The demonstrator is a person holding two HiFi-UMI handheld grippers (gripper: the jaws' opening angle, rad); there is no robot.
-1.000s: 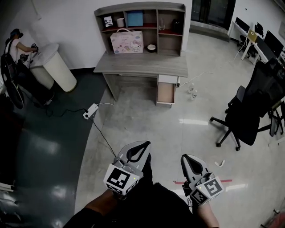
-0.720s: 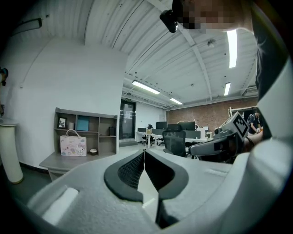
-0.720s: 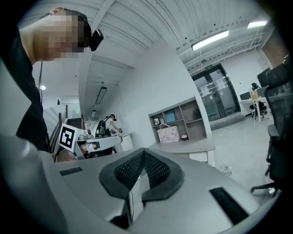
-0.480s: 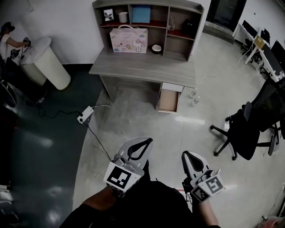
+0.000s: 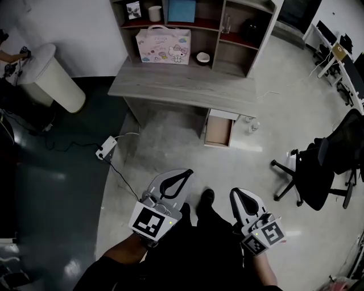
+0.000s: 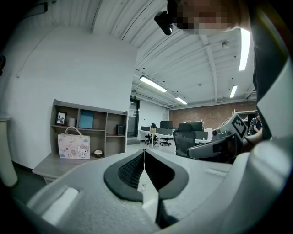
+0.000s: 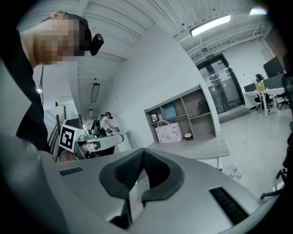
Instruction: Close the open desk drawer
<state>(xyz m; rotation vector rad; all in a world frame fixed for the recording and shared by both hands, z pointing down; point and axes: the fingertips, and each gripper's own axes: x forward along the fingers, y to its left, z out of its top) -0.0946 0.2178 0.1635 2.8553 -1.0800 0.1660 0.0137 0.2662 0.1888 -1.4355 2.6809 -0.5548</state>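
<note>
Grey floor (image 5: 170, 162), desk drawer (image 5: 218, 129) open; left hand-held gripper (image 5: 186, 172), right hand-held gripper (image 5: 234, 194) closed, empty

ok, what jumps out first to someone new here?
The pulled-out light wooden drawer under the right end of the grey wooden desk, across the floor. On the desk, a pink cartoon-print gift bag. Nearest, the left gripper and right gripper, both shut and empty.

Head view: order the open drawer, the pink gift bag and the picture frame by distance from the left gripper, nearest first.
1. Open drawer, under the right end of the desk, ahead of the left gripper.
2. Pink gift bag, standing at the back of the desk.
3. Picture frame, up in the shelf unit, top left compartment.
</note>
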